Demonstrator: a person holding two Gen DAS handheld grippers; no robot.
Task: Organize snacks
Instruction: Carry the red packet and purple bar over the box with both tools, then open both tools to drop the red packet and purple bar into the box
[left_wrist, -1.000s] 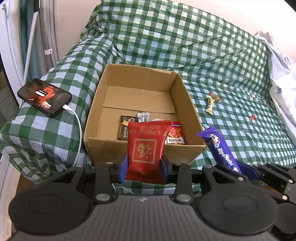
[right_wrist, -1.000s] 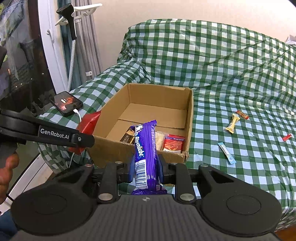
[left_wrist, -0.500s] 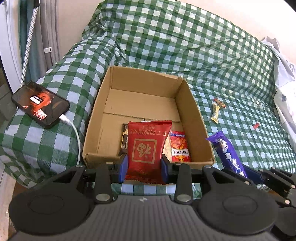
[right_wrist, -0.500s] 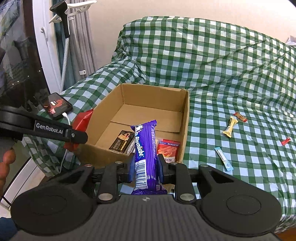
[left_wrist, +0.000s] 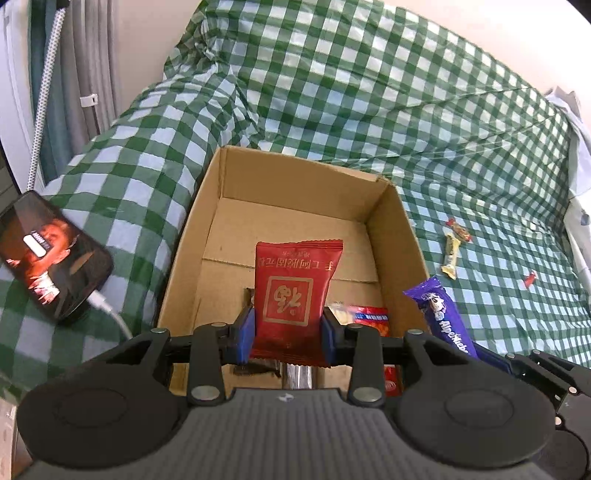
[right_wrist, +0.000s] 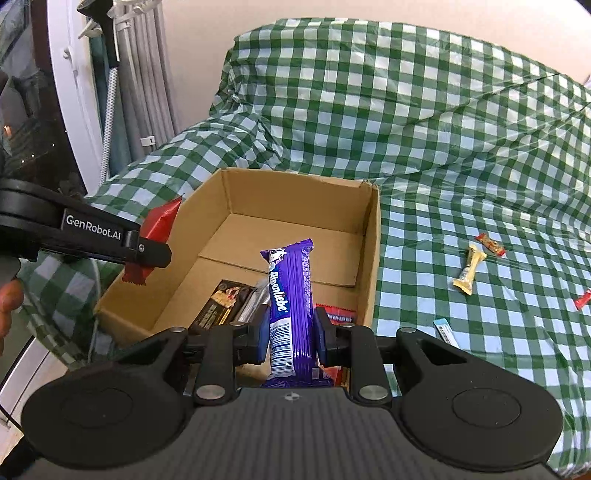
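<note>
Over the near end of the cardboard box (left_wrist: 402, 236), the left gripper (left_wrist: 287, 332) clamps a red snack packet (left_wrist: 293, 291) upright between its pads, while the right gripper (right_wrist: 289, 334) likewise pinches a purple candy bar (right_wrist: 290, 295).

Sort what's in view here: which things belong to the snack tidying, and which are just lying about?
Part of the job:
- red packet, shut in left gripper
- purple Alpenliebe roll, shut in right gripper
- cardboard box with snacks inside
- loose snacks on the cloth: yellow bar, blue stick

Just lying about:
- phone
- charging cable
</note>
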